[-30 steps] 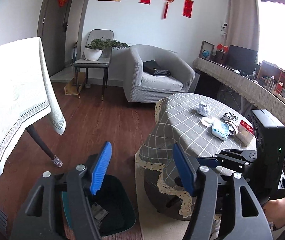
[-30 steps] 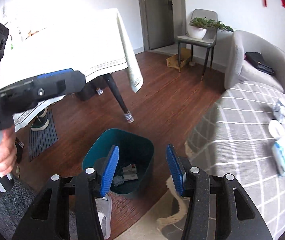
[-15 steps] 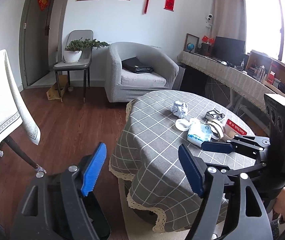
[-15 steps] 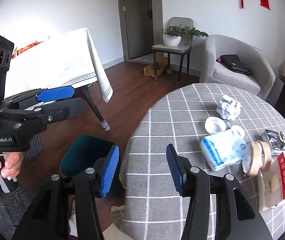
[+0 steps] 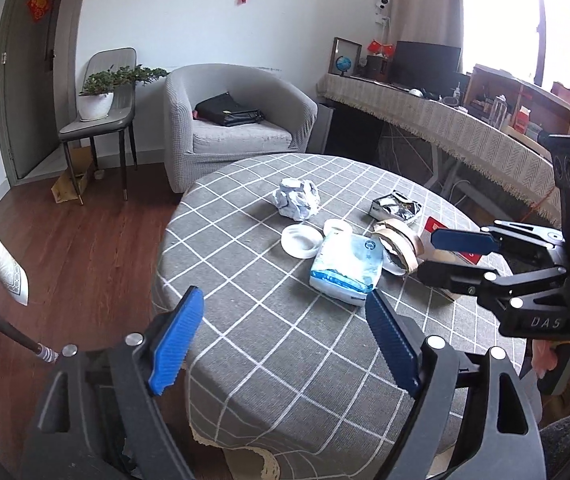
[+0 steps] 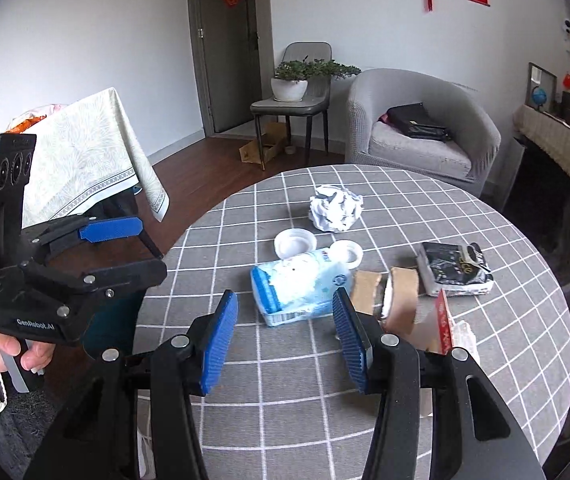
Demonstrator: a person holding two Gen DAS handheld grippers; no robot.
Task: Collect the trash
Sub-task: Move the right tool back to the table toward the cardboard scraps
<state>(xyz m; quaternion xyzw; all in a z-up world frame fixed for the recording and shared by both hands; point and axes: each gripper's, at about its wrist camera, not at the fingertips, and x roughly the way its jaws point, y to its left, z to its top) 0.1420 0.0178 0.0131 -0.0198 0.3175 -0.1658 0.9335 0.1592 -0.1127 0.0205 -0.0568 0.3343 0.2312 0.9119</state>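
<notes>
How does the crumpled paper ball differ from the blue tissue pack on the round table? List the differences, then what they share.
The crumpled paper ball is white, roundish and creased; the blue tissue pack is flat, rectangular and smooth. The ball lies farther from both cameras, the pack nearer. Both rest on the checked tablecloth, ungripped.

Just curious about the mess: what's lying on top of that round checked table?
On the table: a crumpled paper ball, two white lids, a blue tissue pack, tape rolls, a black-and-silver wrapper and a red-edged box, partly hidden behind the right hand-held gripper.

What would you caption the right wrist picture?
Open right gripper over a checked table strewn with crumpled paper, a tissue pack and tape rolls.
</notes>
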